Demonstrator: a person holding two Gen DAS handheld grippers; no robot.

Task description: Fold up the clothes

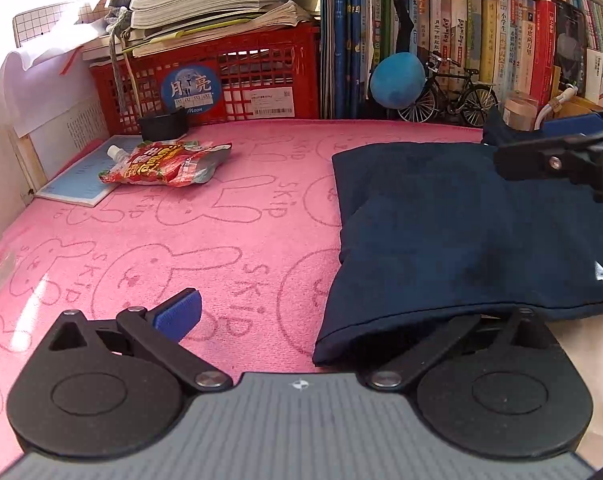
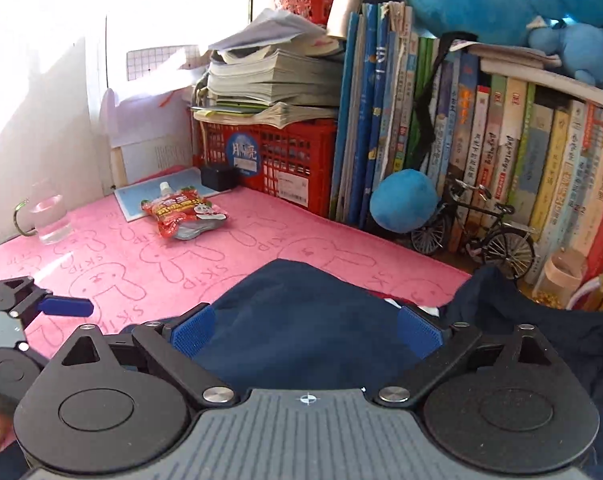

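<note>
A navy blue garment (image 1: 461, 232) lies partly folded on the pink rabbit-print towel (image 1: 181, 240), at the right in the left wrist view. My left gripper (image 1: 333, 320) is open; its left finger (image 1: 179, 314) is over the towel and its right finger is hidden under the garment's near edge. My right gripper (image 2: 305, 334) is open, its blue pads (image 2: 193, 330) spread either side of the garment (image 2: 309, 320), which lies between them. The right gripper also shows in the left wrist view (image 1: 561, 164) over the garment's far right part.
A red snack pouch (image 1: 169, 164) lies on a blue booklet (image 1: 81, 180) at the far left. A red crate (image 1: 221, 80) with stacked papers, rows of books, a blue plush ball (image 1: 397, 78) and a model bicycle (image 1: 449, 96) line the back. A glass of water (image 2: 51, 216) stands left.
</note>
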